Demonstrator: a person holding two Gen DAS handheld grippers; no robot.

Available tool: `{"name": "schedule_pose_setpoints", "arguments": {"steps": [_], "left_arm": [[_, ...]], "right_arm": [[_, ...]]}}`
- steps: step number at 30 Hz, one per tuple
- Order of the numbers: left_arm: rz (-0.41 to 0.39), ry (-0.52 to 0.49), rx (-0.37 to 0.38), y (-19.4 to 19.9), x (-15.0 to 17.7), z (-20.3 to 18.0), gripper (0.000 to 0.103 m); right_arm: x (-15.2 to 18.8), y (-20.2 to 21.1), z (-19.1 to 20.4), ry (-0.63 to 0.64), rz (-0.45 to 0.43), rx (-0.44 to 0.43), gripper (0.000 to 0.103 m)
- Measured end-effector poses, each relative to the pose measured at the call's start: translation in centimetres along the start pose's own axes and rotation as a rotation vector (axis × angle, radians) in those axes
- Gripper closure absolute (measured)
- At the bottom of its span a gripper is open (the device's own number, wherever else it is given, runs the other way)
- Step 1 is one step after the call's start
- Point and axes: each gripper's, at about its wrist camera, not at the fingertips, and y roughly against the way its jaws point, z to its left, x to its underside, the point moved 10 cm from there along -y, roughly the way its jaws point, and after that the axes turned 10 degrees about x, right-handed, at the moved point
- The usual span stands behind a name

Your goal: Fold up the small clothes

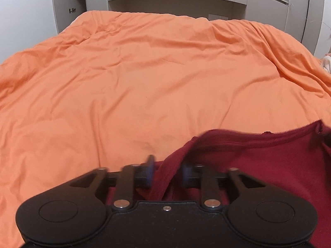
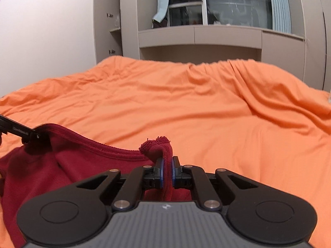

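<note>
My right claw (image 2: 167, 170) is clamped on a bunched corner of the dark red garment (image 2: 86, 165); the blue pads (image 2: 161, 171) sit close together with a thick fold of fabric pinched between them, and a frayed ribbed edge pokes up just above the tips at the lower centre of the right wrist view. From there the garment's hemmed edge runs off toward the left of the frame, where my left claw (image 2: 31, 134) comes in as a dark bar touching the cloth at its far corner. In the left wrist view my left claw (image 1: 167, 171) has its blue pads (image 1: 150, 170) noticeably apart, with a strip of the dark red garment (image 1: 258, 165) hanging through the gap between them; the picture is blurred here, and I cannot tell whether the pads actually press on the cloth or merely flank it. The rest of the garment spreads across the lower right of that frame. Everything lies over the bed, on a rumpled orange duvet (image 1: 134, 82) that fills the middle of both views. Behind the bed stands a beige built-in cabinet (image 2: 206, 35), and in the upper part of the right wrist view a dark window (image 2: 238, 6) reflects a ceiling light.
</note>
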Motion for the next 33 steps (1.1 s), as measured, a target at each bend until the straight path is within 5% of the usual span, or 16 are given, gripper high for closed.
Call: {"name": "schedule_pose_setpoints", "arguments": {"steps": [1, 3, 4, 7, 12, 18, 23, 33], "left_arm": [[-0.006, -0.001, 0.007, 0.1, -0.1, 0.0, 0.046], [-0.031, -0.001, 0.030, 0.8, -0.3, -0.2, 0.010], [-0.057, 0.001, 0.036, 1.3, -0.4, -0.2, 0.007], [-0.100, -0.013, 0.055, 2.9, -0.6, -0.1, 0.002], [-0.066, -0.003, 0.043, 4.5, 1.1, 1.6, 0.001], [-0.033, 0.001, 0.090, 7.1, 5.5, 2.8, 0.001], [-0.001, -0.039, 0.172, 8.5, 9.1, 1.7, 0.001], [0.049, -0.057, 0.219, 7.5, 10.9, 0.7, 0.032]], "right_arm": [[0.3, -0.2, -0.1, 0.001, 0.010, 0.008, 0.094], [0.5, -0.2, -0.1, 0.003, 0.020, 0.025, 0.093], [0.6, -0.3, -0.3, 0.000, 0.023, 0.039, 0.093], [0.7, -0.4, -1.2, -0.016, 0.037, 0.072, 0.080], [0.9, 1.9, -1.7, -0.019, 0.034, 0.077, 0.029], [2.5, 7.7, -0.8, -0.039, 0.069, -0.010, 0.003], [5.1, 12.0, -0.3, -0.121, 0.134, -0.048, 0.002], [8.6, 13.0, 1.1, -0.216, 0.210, -0.043, 0.054]]}}
